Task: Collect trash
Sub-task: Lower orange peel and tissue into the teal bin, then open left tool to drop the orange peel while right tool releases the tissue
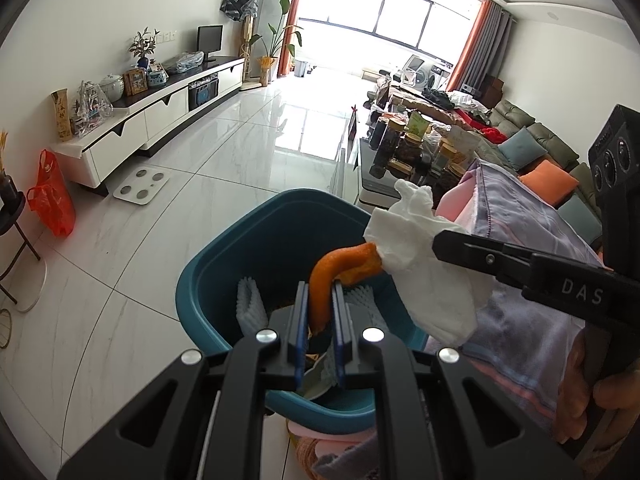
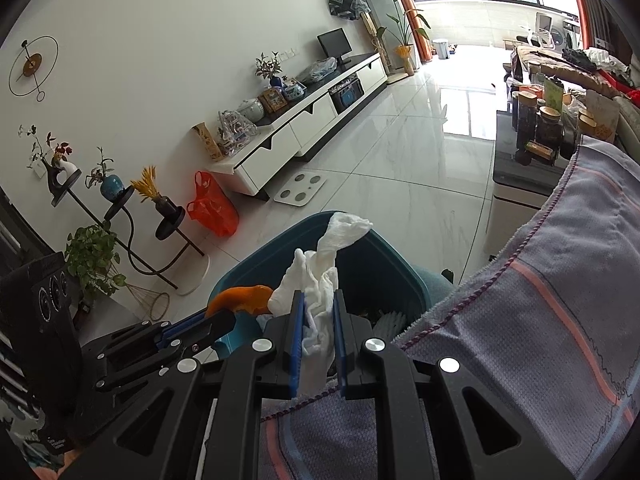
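In the left wrist view, a translucent orange-red plastic bag hangs at the left edge beside a long white media cabinet with a dark top. A white square bathroom scale lies on the glossy white tiled floor just in front of the cabinet. The floor stretches open through the centre of the frame up to the bright window.

At lower centre sits the teal plastic waste bin, its rim open upward with white foam pieces inside. The left tool is clamped on a curled strip of orange peel, held over the bin's opening, inside the rim line. Just right of the peel, touching its end, hangs a crumpled white paper tissue, pinched by the right tool entering from the right edge. Behind it a grey-blue striped towel covers the lower right, crowding the bin's right side.

In the right wrist view, the left tool enters from the lower left with the peel above the bin's near rim. At centre the right tool grips the tissue between blue pads, over the bin. The towel fills the right.
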`<state>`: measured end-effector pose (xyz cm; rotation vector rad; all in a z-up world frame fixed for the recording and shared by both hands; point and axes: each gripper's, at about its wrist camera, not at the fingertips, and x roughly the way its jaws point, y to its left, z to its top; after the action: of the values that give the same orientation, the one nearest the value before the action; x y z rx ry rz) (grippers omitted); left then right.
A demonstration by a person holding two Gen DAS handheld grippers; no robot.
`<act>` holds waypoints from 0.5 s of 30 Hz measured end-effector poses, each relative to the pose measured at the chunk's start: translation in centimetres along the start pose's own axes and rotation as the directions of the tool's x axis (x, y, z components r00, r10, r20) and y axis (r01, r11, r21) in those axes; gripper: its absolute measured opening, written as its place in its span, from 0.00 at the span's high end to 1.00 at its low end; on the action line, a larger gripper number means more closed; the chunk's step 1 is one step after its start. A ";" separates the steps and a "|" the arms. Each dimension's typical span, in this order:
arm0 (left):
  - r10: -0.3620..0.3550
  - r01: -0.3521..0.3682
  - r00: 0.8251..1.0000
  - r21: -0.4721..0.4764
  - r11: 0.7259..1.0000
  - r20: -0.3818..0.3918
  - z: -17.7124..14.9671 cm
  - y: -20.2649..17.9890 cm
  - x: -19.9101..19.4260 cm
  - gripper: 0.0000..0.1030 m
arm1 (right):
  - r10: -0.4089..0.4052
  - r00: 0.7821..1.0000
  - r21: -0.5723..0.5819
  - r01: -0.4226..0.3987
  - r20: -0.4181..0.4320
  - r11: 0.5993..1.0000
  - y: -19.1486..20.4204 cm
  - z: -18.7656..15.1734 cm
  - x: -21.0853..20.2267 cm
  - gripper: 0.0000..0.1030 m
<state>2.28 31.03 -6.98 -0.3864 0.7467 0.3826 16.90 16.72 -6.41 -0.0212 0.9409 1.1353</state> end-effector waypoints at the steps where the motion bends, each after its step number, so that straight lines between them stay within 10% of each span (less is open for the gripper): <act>1: 0.001 -0.001 1.000 -0.002 1.000 -0.003 0.1 0.1 0.1 0.88 | -0.002 1.000 -0.001 0.002 -0.003 1.000 0.0 0.1 0.1 0.87; 15: 0.009 -0.011 0.998 -0.031 0.999 -0.065 0.2 0.6 2.8 0.86 | -0.017 0.998 0.024 0.019 -0.062 1.000 -0.2 0.7 2.3 0.79</act>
<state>3.98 32.19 -9.00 -0.4266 0.8073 0.3933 17.71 18.68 -7.59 -0.0444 1.0076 1.1116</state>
